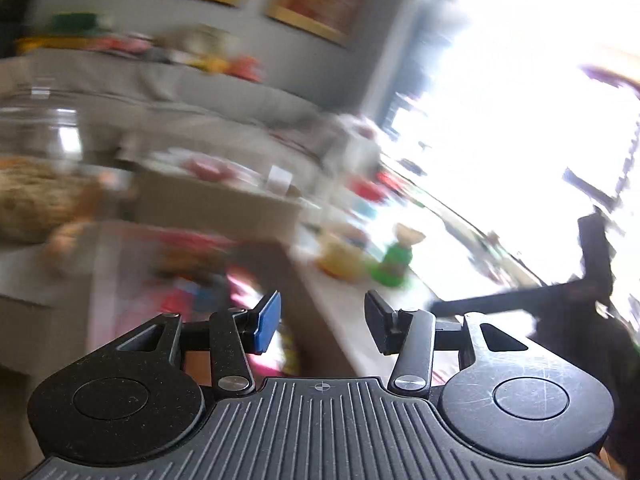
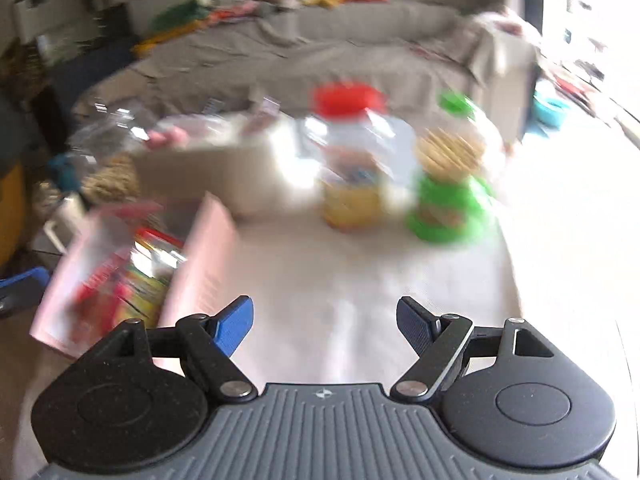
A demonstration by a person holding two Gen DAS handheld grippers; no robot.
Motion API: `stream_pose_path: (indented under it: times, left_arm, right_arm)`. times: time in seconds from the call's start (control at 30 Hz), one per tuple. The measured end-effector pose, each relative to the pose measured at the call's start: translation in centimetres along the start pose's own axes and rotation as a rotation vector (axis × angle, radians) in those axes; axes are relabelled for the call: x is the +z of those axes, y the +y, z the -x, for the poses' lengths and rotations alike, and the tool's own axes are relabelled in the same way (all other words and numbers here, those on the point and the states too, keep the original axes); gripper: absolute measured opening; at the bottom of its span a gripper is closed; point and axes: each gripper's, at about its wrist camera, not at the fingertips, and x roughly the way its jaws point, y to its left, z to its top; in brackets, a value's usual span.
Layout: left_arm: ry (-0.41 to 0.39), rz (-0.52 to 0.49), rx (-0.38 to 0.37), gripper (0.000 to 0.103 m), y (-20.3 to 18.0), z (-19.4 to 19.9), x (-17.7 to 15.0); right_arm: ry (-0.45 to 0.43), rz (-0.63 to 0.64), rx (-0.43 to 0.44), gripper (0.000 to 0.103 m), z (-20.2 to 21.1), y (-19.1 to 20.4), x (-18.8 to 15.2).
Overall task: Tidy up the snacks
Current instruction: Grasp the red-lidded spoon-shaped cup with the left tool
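Both views are blurred by motion. My right gripper (image 2: 325, 326) is open with nothing between its fingers, above the pale table (image 2: 340, 272). To its left stands a pink box (image 2: 132, 268) holding colourful snack packets. Farther off are a red-lidded clear jar (image 2: 360, 160) and a green-lidded jar of round biscuits (image 2: 450, 172). My left gripper (image 1: 322, 322) is also open and empty, hovering over the pink box (image 1: 160, 280) and the table edge. A yellow jar (image 1: 340, 258) and a green one (image 1: 394, 262) stand beyond it.
A cardboard box (image 2: 216, 172) with packets sits behind the pink box, also seen as the cardboard box (image 1: 216, 196). A clear container of light snacks (image 1: 36, 184) is at far left. A grey sofa (image 2: 320, 44) strewn with items lies behind. Bright window at right.
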Motion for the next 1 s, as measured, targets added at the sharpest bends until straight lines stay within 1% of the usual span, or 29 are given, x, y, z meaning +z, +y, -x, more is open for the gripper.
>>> stream_pose_path:
  times: [0.07, 0.13, 0.2, 0.3, 0.37, 0.43, 0.47, 0.53, 0.57, 0.63, 0.7, 0.77, 0.87, 0.9, 0.97, 1.0]
  left_arm:
    - [0.055, -0.036, -0.046, 0.052, -2.4, -1.4, -1.1]
    - [0.104, -0.069, -0.069, 0.052, -4.4, -2.8, -2.4]
    - [0.153, -0.109, -0.081, 0.052, -6.1, -4.0, -4.1]
    - [0.209, -0.143, -0.079, 0.052, -7.6, -5.6, -6.1]
    - [0.224, -0.151, -0.063, 0.052, -8.1, -6.2, -6.9]
    - [0.236, -0.158, -0.050, 0.052, -8.4, -6.9, -7.3]
    - [0.242, -0.160, -0.045, 0.052, -8.6, -7.3, -7.3]
    - [0.246, -0.171, -0.037, 0.052, -9.1, -8.3, -7.4]
    - [0.248, -0.178, -0.030, 0.052, -9.4, -8.7, -7.5]
    - [0.248, -0.195, -0.017, 0.052, -10.1, -9.7, -7.7]
    - [0.243, -0.227, -0.006, 0.052, -10.8, -10.9, -7.9]
    - [0.261, -0.256, 0.014, 0.051, -11.3, -12.2, -8.3]
    - [0.306, -0.265, 0.014, 0.046, -11.4, -13.4, -9.0]
    - [0.305, -0.271, 0.015, 0.046, -11.4, -13.7, -9.1]
    - [0.300, -0.287, 0.015, 0.039, -11.5, -13.2, -9.2]
    - [0.302, -0.290, 0.016, 0.032, -11.4, -12.9, -9.2]
  right_arm:
    - [0.011, -0.026, -0.015, 0.080, 0.1, -1.8, -1.6]
    - [0.019, -0.040, -0.026, 0.079, 0.2, -2.8, -3.0]
    - [0.015, -0.041, -0.031, 0.079, 0.5, -3.3, -4.6]
    - [0.025, -0.025, -0.020, 0.079, 0.6, -3.5, -7.0]
    - [0.029, -0.005, -0.030, 0.079, 0.6, -3.4, -8.4]
    - [-0.015, -0.022, -0.027, 0.080, 1.4, -4.0, -10.0]
    - [-0.024, -0.040, -0.026, 0.080, 1.9, -4.4, -10.5]
    - [-0.039, -0.095, -0.064, 0.079, 2.5, -5.3, -11.4]
    - [-0.048, -0.117, -0.098, 0.079, 2.7, -5.7, -11.9]
    - [-0.066, -0.141, -0.141, 0.079, 3.1, -6.5, -13.1]
    - [-0.078, -0.163, -0.140, 0.079, 3.6, -7.0, -14.6]
    - [-0.111, -0.149, -0.144, 0.079, 4.3, -6.8, -15.6]
    - [-0.143, -0.105, -0.157, 0.080, 4.8, -6.0, -16.8]
    - [-0.150, -0.097, -0.157, 0.080, 4.9, -5.8, -16.8]
    - [-0.149, -0.093, -0.154, 0.080, 4.7, -5.8, -16.6]
    - [-0.136, -0.096, -0.154, 0.080, 4.4, -5.9, -16.5]
